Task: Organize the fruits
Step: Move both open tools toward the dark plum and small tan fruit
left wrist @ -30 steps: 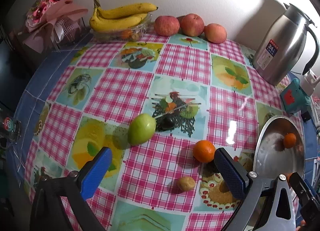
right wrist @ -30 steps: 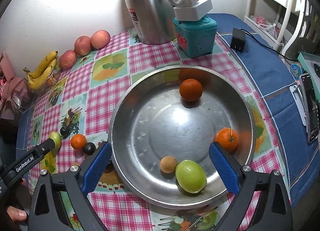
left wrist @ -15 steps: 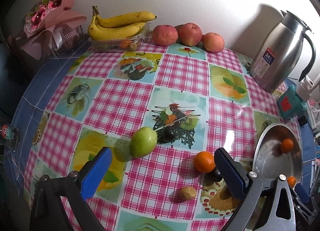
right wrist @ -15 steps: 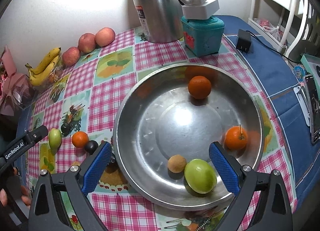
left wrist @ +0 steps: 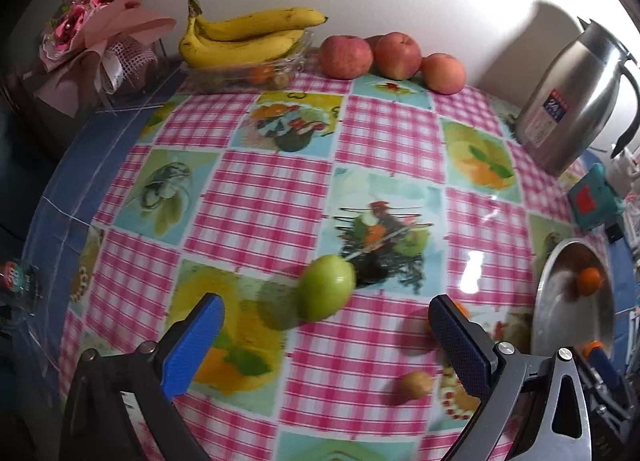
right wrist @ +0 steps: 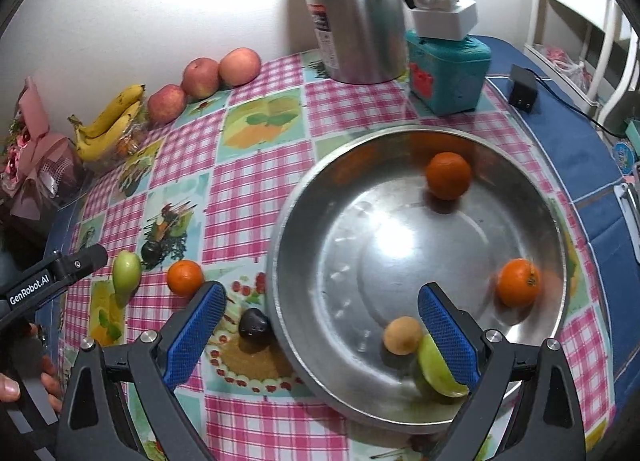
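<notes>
Left hand-held gripper (left wrist: pixel 324 337) nearer green fruit (left wrist: pixel 327 293) (seemingly blurred).

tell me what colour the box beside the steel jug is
Teal, with a red patch on its side. The box shows best in the right wrist view, next to the jug.

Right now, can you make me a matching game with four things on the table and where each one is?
Things:
1. dark purple plum
2. small tan round fruit
3. yellow banana bunch
4. silver metal jug

Places:
A. inside the big steel bowl
B. on a clear plastic box
C. beside the teal box
D. on the cloth, just outside the bowl

Pairs: 1-D, 2-A, 3-B, 4-C
</notes>
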A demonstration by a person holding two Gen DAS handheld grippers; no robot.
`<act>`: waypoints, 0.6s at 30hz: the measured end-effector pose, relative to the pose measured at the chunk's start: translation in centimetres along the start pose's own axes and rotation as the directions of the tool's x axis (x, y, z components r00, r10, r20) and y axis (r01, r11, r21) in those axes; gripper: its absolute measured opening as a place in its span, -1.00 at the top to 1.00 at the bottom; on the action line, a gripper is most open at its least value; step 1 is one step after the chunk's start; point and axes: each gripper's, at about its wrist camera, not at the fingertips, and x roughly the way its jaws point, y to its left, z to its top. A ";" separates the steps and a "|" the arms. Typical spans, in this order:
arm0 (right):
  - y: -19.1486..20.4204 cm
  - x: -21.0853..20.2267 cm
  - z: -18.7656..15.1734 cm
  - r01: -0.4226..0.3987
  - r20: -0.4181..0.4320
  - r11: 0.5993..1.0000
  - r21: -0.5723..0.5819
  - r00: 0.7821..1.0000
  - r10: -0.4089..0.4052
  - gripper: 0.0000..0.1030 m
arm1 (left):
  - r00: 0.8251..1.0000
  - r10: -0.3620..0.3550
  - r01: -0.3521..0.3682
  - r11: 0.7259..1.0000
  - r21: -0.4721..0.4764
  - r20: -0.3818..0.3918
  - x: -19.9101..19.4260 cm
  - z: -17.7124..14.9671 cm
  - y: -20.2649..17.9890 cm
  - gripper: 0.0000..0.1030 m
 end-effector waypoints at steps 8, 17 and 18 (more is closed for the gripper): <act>2.9 0.1 0.1 -0.070 0.027 0.997 -0.041 0.997 0.071 -0.90 | 1.000 -0.018 0.019 0.998 -0.063 0.012 -0.7 0.5 3.1 -1.00; 5.7 0.8 -0.4 -0.138 -0.030 0.984 -0.113 0.990 0.136 -0.90 | 0.998 -0.064 0.060 0.989 -0.132 -0.028 0.2 0.1 3.9 -1.00; 6.0 0.8 -0.5 -0.138 -0.034 0.983 -0.124 0.990 0.135 -0.90 | 0.997 -0.068 0.063 0.990 -0.127 -0.032 0.3 0.0 3.7 -1.00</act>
